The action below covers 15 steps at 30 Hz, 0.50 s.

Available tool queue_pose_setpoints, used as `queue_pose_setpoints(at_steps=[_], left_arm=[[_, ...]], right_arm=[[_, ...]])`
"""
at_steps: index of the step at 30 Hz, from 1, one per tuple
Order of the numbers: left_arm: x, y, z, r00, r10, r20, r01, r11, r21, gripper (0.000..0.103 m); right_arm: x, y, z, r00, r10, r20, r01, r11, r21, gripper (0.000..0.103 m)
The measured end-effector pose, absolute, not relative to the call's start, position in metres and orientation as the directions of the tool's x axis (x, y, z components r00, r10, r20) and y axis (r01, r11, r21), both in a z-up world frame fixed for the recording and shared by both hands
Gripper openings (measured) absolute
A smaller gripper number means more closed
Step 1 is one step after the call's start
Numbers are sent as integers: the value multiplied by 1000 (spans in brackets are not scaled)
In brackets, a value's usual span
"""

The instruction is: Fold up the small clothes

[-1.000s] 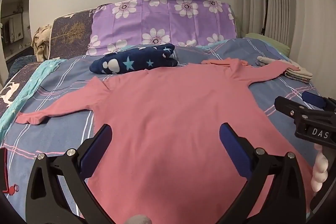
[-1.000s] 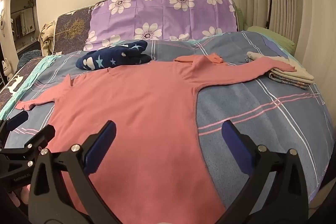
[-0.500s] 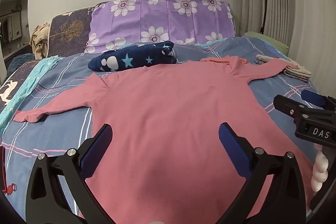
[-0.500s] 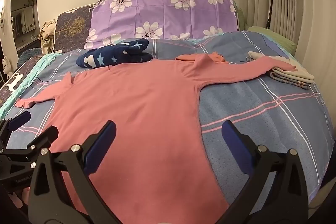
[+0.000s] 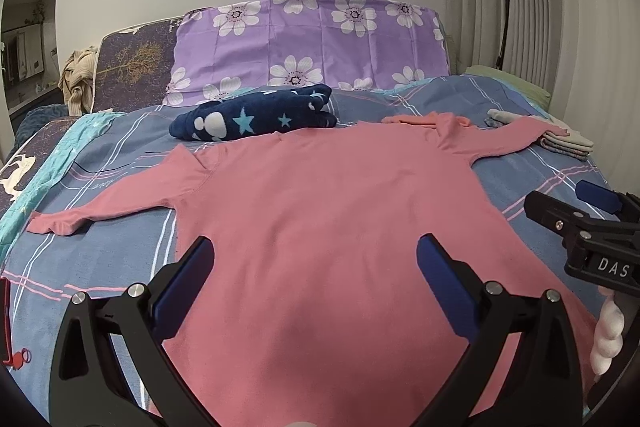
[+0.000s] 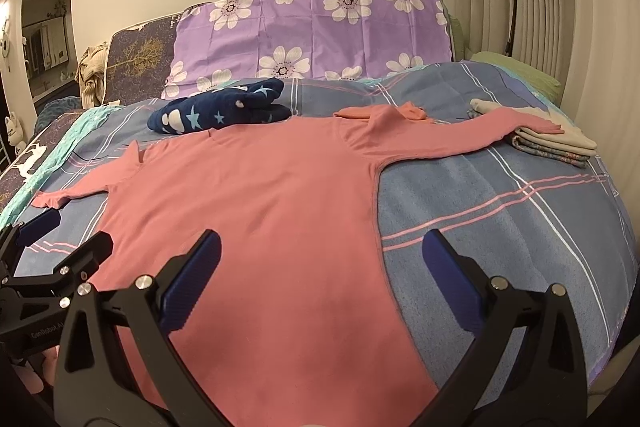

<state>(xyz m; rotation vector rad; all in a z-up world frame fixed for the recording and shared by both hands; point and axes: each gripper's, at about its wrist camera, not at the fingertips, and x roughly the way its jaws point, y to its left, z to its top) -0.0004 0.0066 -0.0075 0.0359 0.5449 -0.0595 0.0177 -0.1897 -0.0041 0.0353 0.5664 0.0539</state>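
A pink long-sleeved top (image 5: 328,219) lies spread flat on the blue plaid bed, sleeves out to both sides; it also shows in the right wrist view (image 6: 256,211). My left gripper (image 5: 314,259) is open and empty above the top's lower body. My right gripper (image 6: 320,255) is open and empty above the top's lower right side and hem edge. The right gripper also shows at the right edge of the left wrist view (image 5: 576,211). The left gripper shows at the left edge of the right wrist view (image 6: 56,247).
A folded navy star-print garment (image 5: 256,119) lies behind the top. A stack of folded clothes (image 6: 552,143) sits at the right, under the right sleeve end. A purple flowered pillow (image 5: 312,47) stands at the headboard. The bed's plaid cover (image 6: 500,211) drops off at the right.
Both grippers have drawn back and lifted slightly, so the top sits a little farther off in both views. Both stay open. The top has not moved.
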Motion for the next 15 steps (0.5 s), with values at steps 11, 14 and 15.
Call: queue_pose_setpoints(at_steps=[11,14,15], left_arm=[[-1,0,-12,858,-57,-510,83,996,28,102],[-4,-2,-11,871,-67,-487,98,995,37,102],[-5,-3,-12,873,-68,-483,99,994,40,102]], right_arm=[[15,-193,-9,850,35,-525,-21,999,33,101],[15,-193,-10,849,47,-526,-29,999,43,101],[15,-193,-10,849,53,-525,-32,998,48,101]])
